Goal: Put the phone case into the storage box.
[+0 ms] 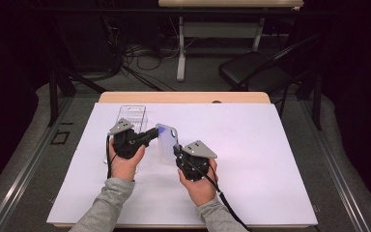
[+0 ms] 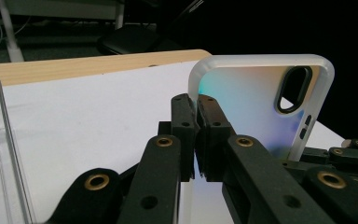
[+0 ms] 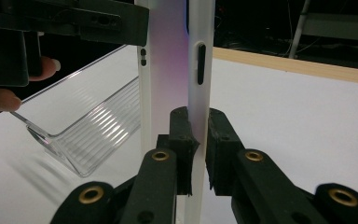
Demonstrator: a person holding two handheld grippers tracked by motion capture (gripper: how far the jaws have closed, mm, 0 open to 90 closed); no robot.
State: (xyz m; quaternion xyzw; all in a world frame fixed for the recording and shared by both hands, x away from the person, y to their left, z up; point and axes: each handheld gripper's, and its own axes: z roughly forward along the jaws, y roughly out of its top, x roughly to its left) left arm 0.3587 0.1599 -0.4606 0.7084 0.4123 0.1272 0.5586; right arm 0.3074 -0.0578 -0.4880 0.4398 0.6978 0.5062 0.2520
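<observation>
A translucent phone case [image 1: 166, 140] with a bluish, iridescent back stands upright above the white sheet, held from both sides. My left gripper [image 1: 153, 131] comes in from the left and is shut on the case's edge; in the left gripper view its jaws [image 2: 197, 109] pinch the rim of the case [image 2: 256, 98] beside the camera cutout. My right gripper [image 1: 176, 151] is shut on the opposite edge from below right. In the right gripper view its pads [image 3: 198, 123] press on the side wall of the case [image 3: 200, 60], under the button slot.
A clear ribbed plastic box [image 1: 131, 117] lies on the white sheet [image 1: 270, 159] just behind the left hand, close to the case. The table's wooden far edge [image 1: 183, 97] borders the floor, where a black folding chair [image 1: 251, 70] and cables sit.
</observation>
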